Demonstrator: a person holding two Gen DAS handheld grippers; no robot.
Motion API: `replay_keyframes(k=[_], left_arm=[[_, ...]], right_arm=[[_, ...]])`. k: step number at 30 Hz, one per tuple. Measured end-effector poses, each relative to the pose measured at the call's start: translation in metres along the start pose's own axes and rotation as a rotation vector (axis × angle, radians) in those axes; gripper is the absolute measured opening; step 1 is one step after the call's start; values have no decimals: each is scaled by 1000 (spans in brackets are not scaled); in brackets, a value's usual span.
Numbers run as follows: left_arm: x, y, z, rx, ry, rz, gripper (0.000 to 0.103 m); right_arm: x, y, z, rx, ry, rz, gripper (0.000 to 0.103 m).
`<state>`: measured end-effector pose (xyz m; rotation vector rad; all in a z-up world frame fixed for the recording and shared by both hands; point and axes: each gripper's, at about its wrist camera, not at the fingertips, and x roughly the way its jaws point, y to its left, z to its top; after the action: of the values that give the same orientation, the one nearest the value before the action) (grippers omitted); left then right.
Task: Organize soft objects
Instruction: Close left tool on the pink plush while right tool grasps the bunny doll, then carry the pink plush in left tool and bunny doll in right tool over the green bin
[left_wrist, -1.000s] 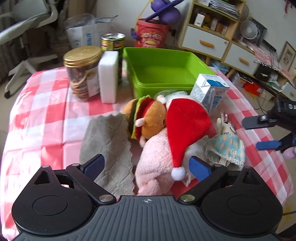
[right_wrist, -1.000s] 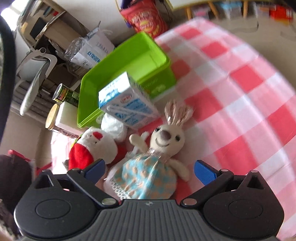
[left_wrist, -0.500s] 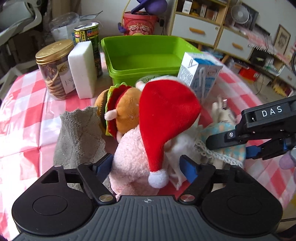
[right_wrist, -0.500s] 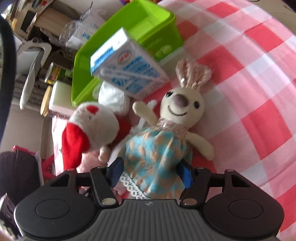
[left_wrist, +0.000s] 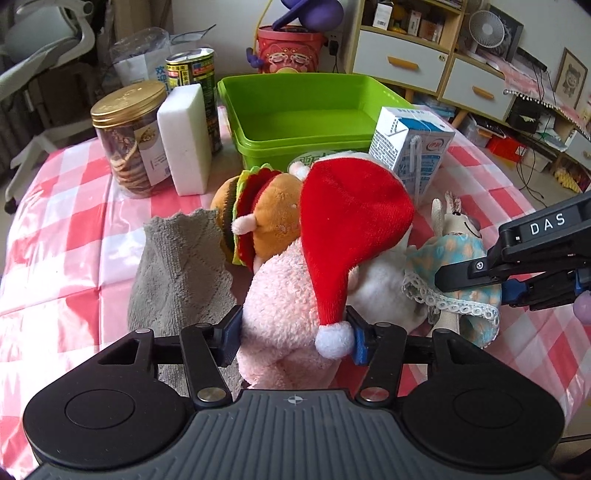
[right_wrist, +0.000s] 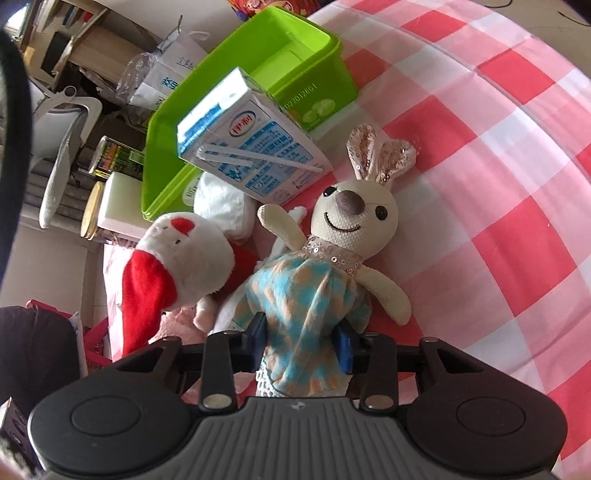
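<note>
The left tool (left_wrist: 293, 341) is closing on the pink plush toy (left_wrist: 284, 314); only the right view shows the right tool (right_wrist: 301, 341) closing on the rabbit doll's (right_wrist: 332, 258) dress.

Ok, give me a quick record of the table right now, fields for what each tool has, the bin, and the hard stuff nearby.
left tool: closing around the pink plush wearing a red Santa hat
right tool: closing, pinching the rabbit doll by its blue dress
green bin: nothing visible inside
other soft items: burger plush, grey cloth
hard items: milk carton, cookie jar, white block, tin can
</note>
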<state>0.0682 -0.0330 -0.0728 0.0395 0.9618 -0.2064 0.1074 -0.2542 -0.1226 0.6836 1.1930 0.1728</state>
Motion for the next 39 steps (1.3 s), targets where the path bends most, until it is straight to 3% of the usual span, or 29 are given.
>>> replay_keyframes(k=[23,31,39], left_arm=[[-60,27,-7,-88,-120,-84,55],[-79,40,-1,-171,-188,-119,54],[-75,52,6,-271,-195,-138,54]], right_arm=[[-55,-15,0,24,-123,73,0],[-66,-27,9,79,-149,121,0],[-82,-34,17,115,-193,168,0]])
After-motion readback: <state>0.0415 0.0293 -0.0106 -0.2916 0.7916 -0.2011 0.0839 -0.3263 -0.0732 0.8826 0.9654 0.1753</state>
